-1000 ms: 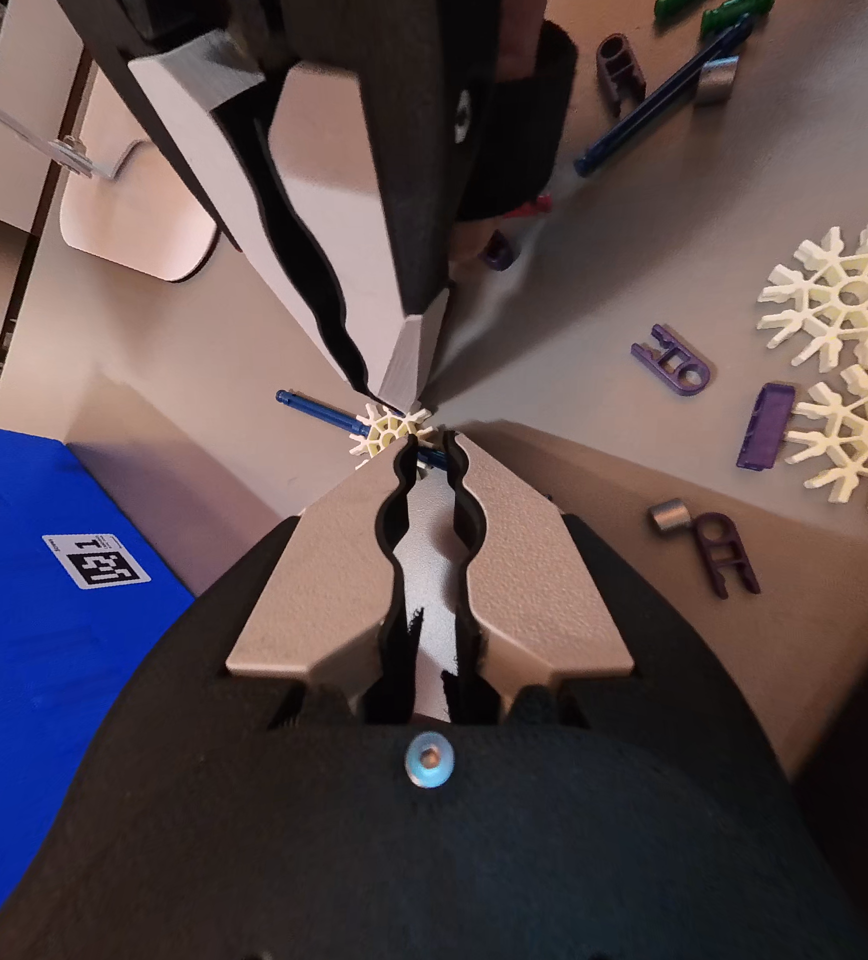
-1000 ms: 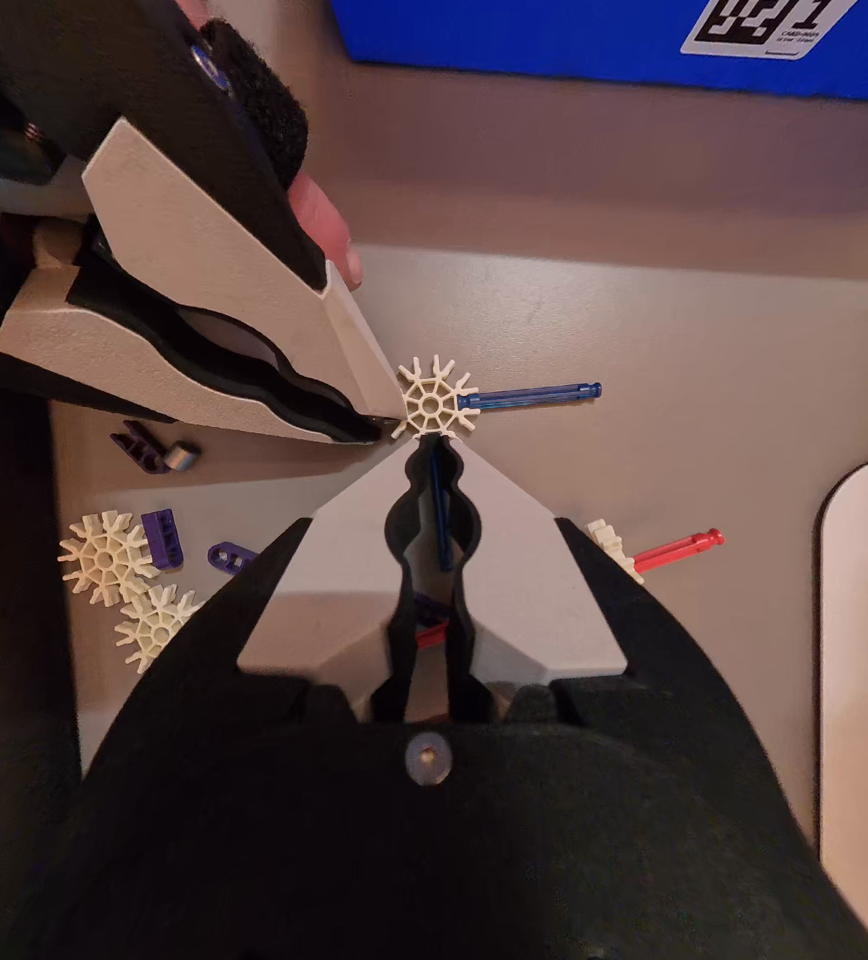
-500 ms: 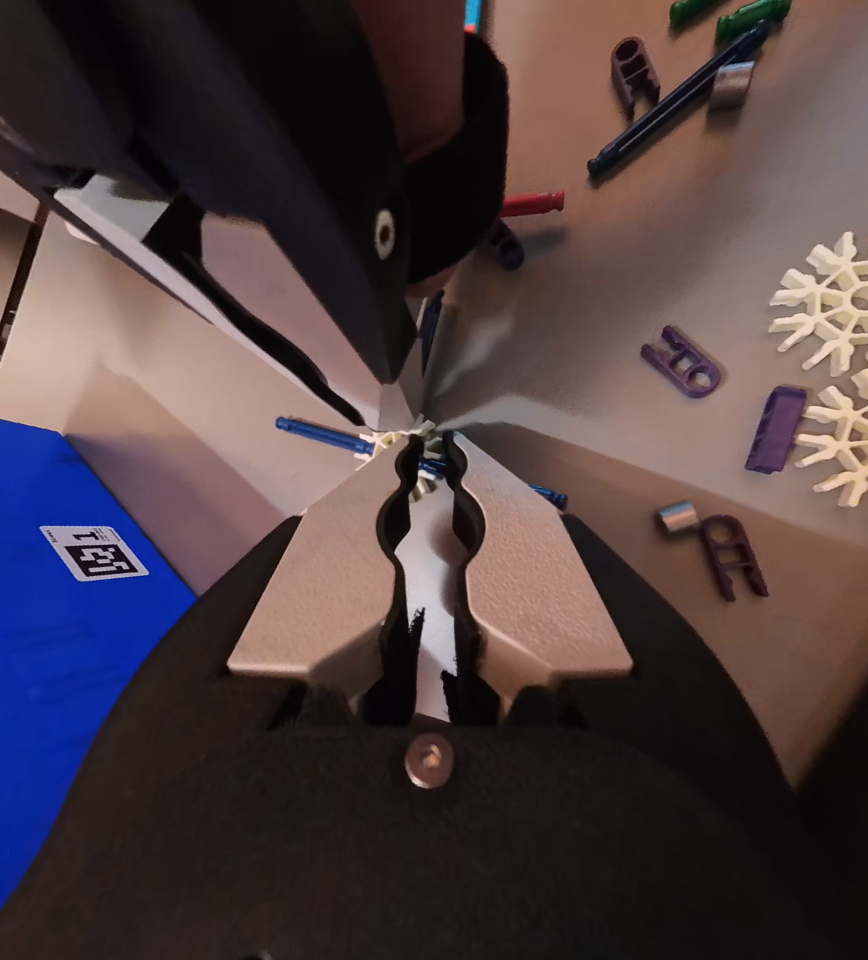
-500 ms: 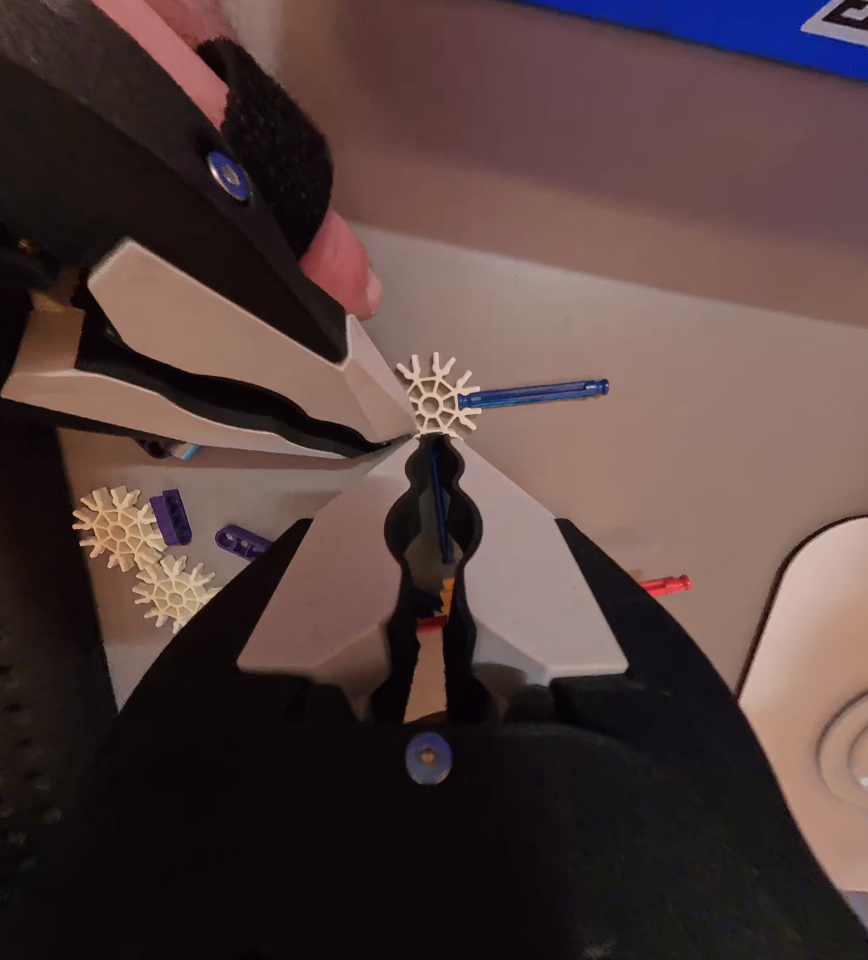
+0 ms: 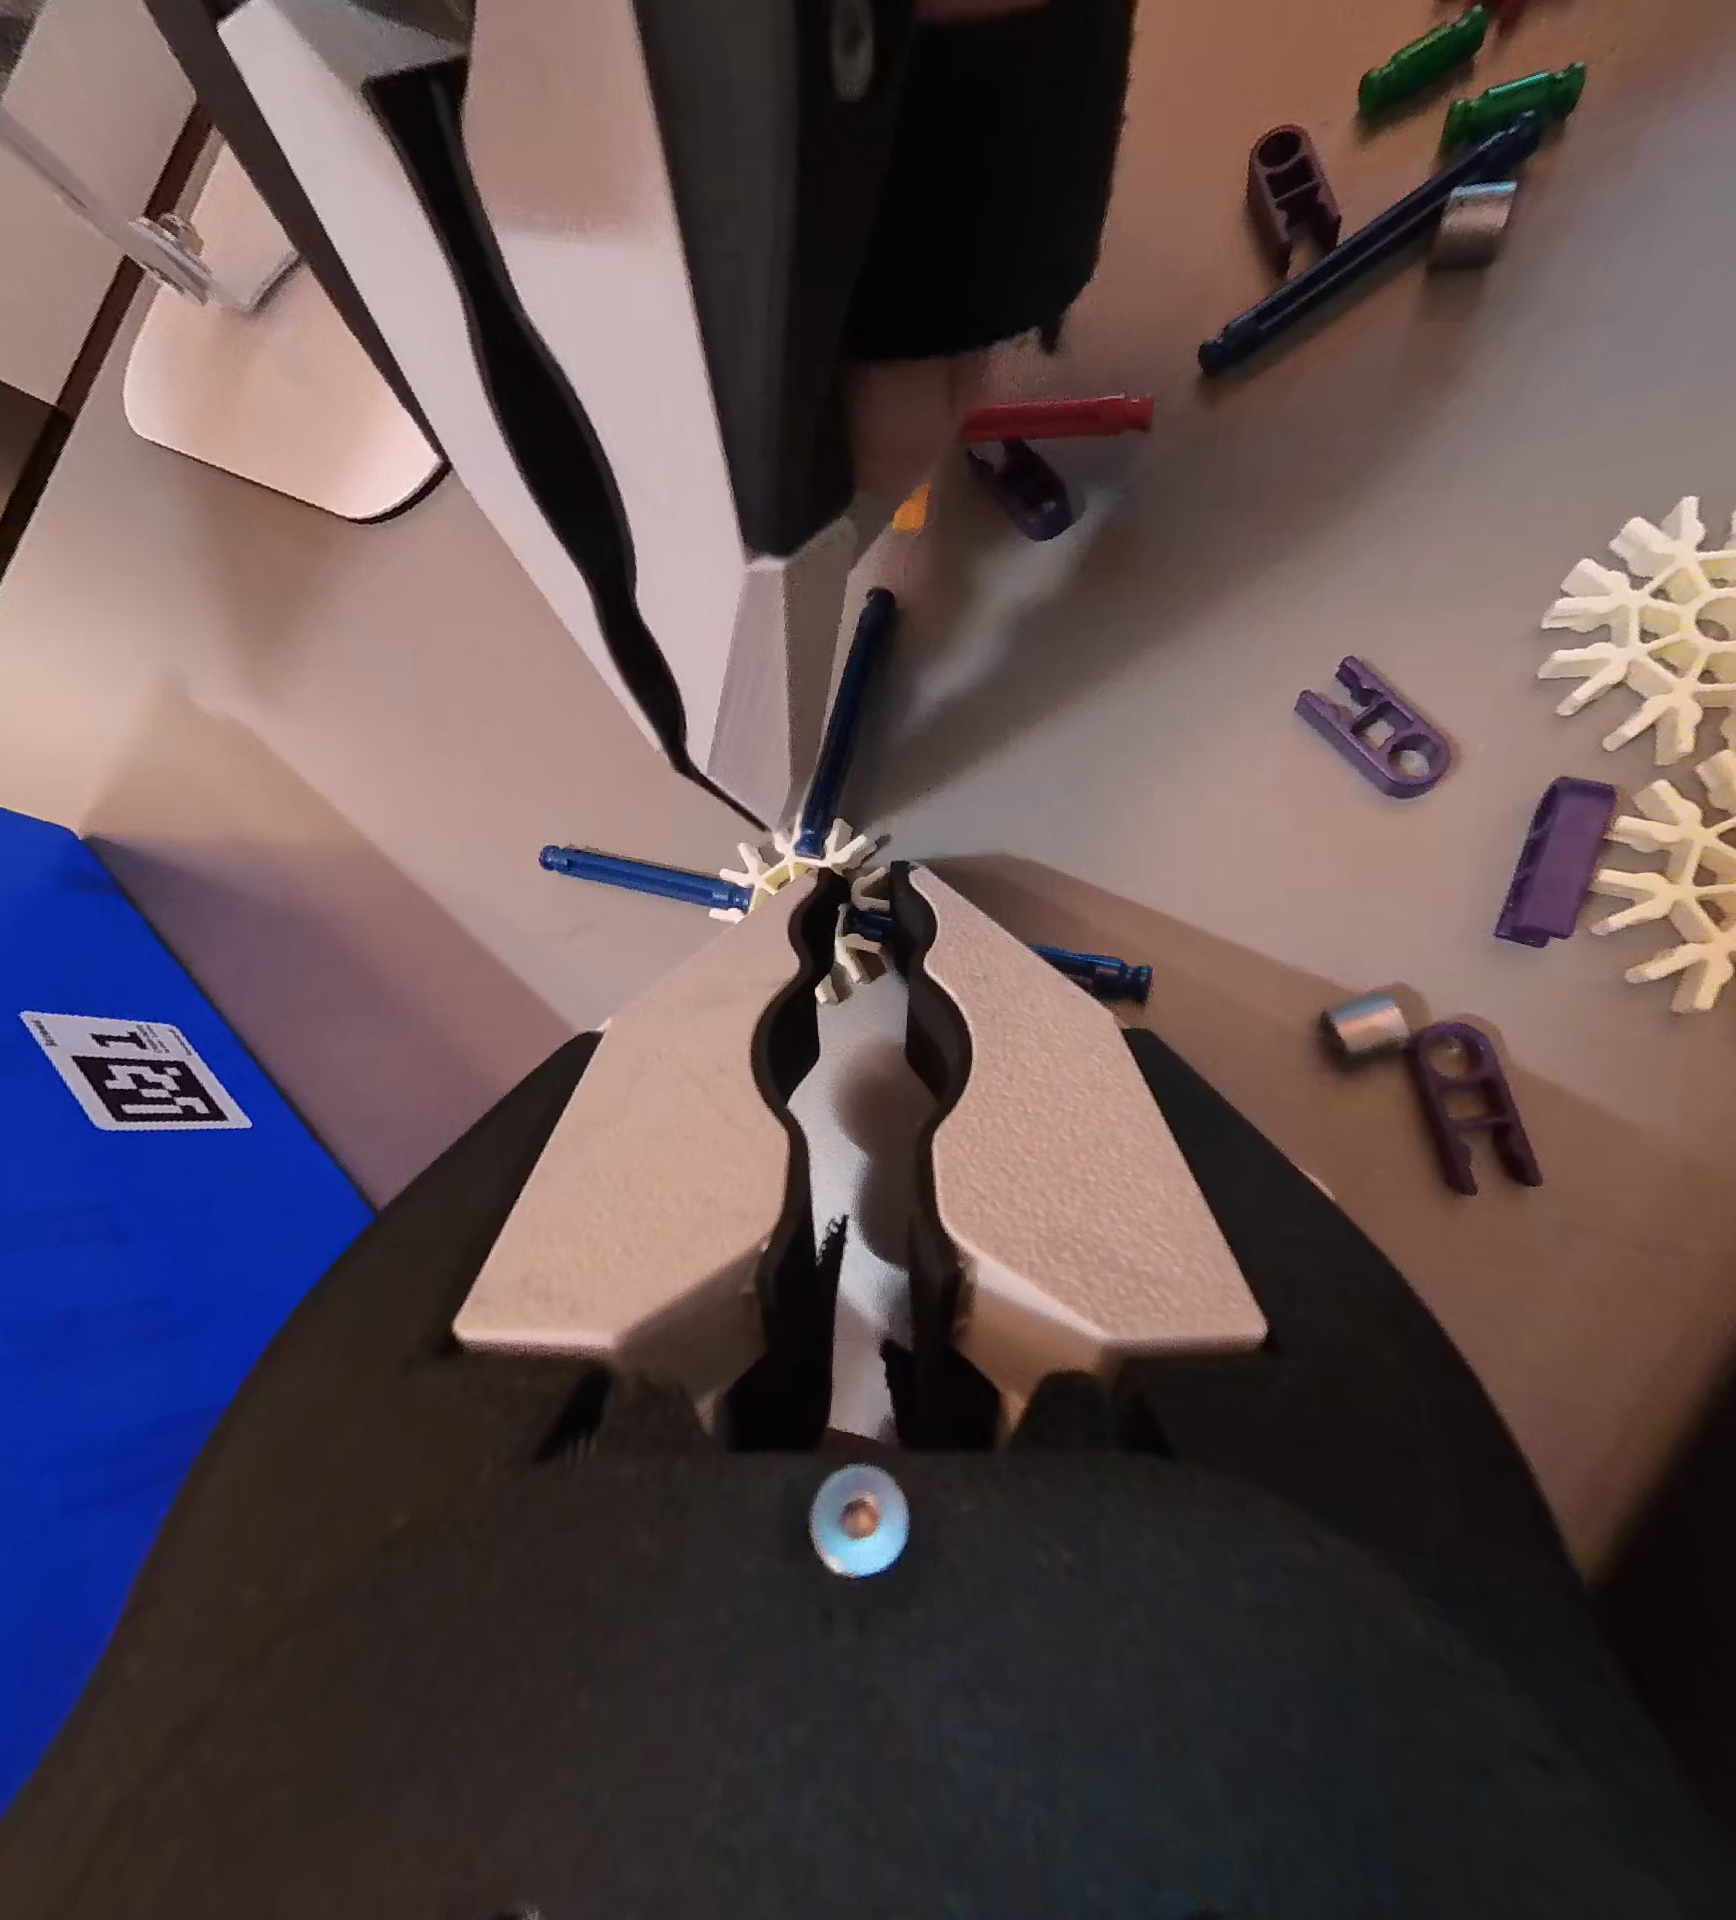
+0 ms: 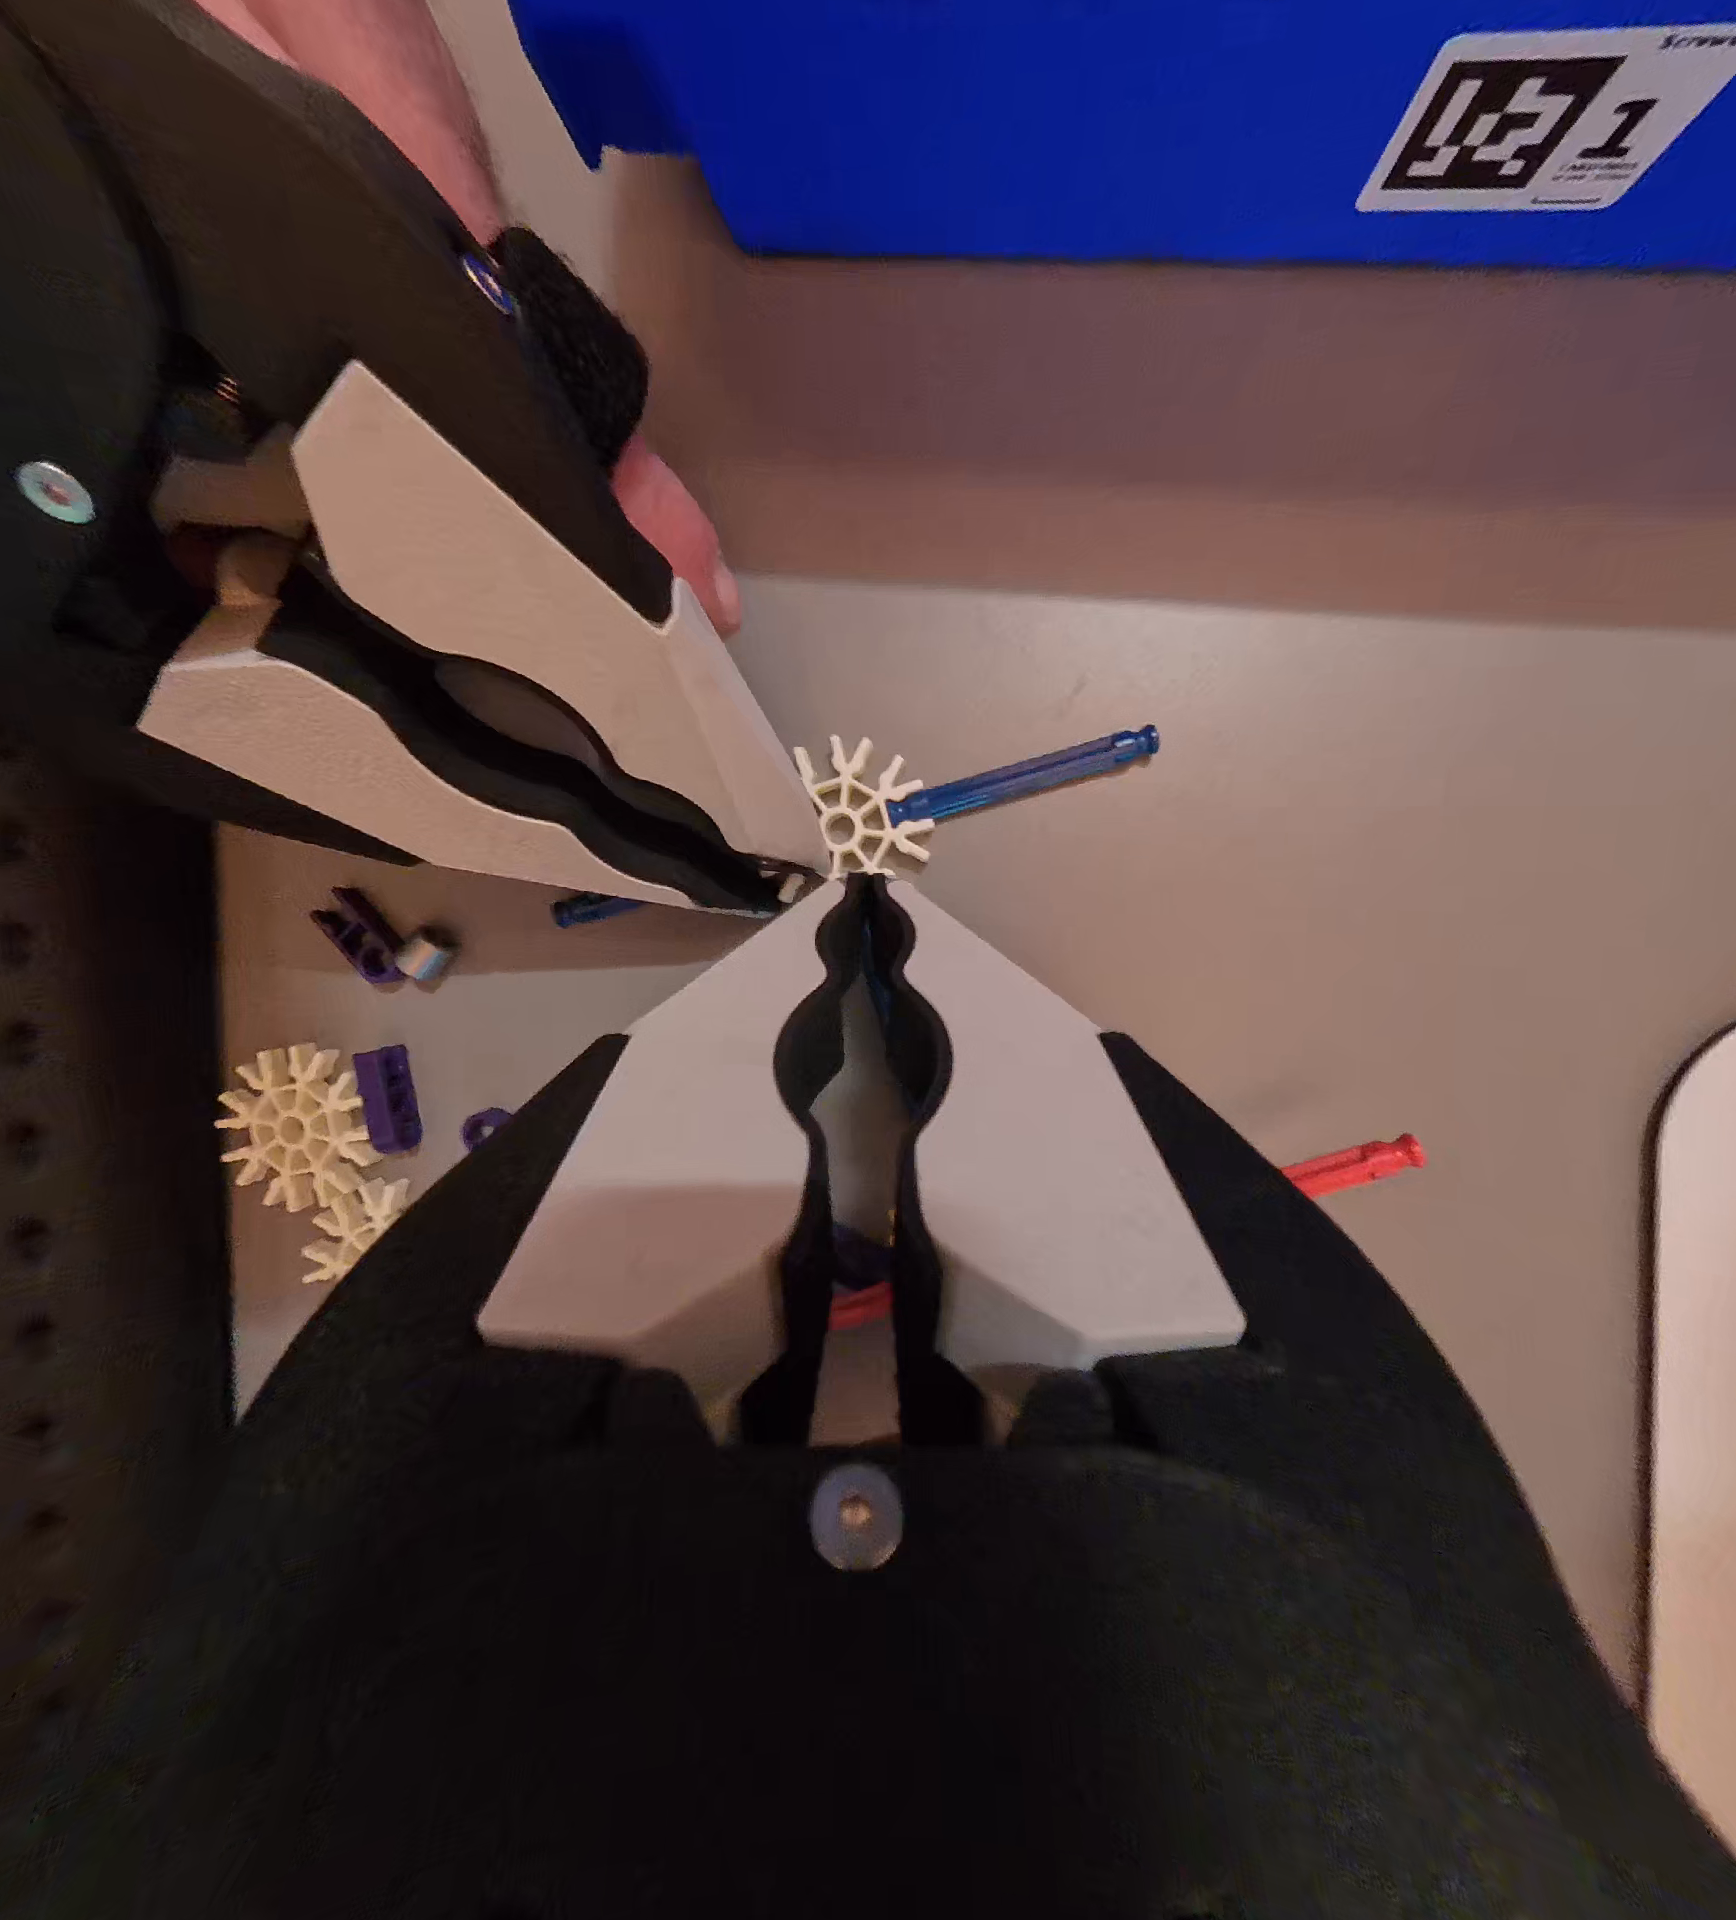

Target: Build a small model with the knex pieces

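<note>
Blue box [image 5: 64,1299], loose purple connectors [image 5: 1375,729]

Three white snowflake connectors [image 5: 1716,634]; two green rods [image 5: 1420,75]

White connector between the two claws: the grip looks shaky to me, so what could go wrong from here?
1. The left claw pinches the white connector only at its very tips, so it could twist or slip out.
2. The right claw also grips the thin blue rod near its tips; the rod might pivot or pop free.
3. The two claw tips nearly touch, so a small push may knock them together.
</note>
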A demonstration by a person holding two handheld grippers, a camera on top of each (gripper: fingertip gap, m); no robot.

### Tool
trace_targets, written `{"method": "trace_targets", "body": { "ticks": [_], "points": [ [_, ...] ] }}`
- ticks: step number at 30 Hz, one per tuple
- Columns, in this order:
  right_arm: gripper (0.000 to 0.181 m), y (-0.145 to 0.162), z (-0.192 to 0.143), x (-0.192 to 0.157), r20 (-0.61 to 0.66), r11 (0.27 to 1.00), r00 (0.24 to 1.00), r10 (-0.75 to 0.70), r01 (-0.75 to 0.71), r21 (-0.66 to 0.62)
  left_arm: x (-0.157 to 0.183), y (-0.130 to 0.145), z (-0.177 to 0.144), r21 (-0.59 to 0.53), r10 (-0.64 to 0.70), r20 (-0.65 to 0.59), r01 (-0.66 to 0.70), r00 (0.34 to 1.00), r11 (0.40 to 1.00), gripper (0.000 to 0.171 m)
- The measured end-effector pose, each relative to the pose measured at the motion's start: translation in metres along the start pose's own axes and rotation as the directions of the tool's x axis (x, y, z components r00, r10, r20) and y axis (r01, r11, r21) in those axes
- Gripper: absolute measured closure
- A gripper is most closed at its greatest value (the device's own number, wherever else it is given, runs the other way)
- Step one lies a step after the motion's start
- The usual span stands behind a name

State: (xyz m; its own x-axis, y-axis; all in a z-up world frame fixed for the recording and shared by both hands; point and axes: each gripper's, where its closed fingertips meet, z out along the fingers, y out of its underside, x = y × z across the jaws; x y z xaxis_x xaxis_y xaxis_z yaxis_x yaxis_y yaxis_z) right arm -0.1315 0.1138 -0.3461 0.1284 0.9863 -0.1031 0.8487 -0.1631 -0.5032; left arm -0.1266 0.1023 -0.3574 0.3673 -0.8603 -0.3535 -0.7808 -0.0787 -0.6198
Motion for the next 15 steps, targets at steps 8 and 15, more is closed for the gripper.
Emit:
{"method": "trace_targets", "body": {
  "ticks": [8,15],
  "points": [
    [0.181,0.005,0.007,0.003,-0.030,0.999,0.999,-0.030,0.029,-0.030,0.001,-0.001,0.000,0.005,0.007,-0.003,-0.007,1.000,1.000,0.164],
    [0.181,0.003,-0.001,-0.002,-0.036,0.998,0.998,-0.055,0.055,0.002,0.002,-0.001,0.000,0.006,0.014,-0.001,-0.014,1.000,1.000,0.164]
  ]
}}
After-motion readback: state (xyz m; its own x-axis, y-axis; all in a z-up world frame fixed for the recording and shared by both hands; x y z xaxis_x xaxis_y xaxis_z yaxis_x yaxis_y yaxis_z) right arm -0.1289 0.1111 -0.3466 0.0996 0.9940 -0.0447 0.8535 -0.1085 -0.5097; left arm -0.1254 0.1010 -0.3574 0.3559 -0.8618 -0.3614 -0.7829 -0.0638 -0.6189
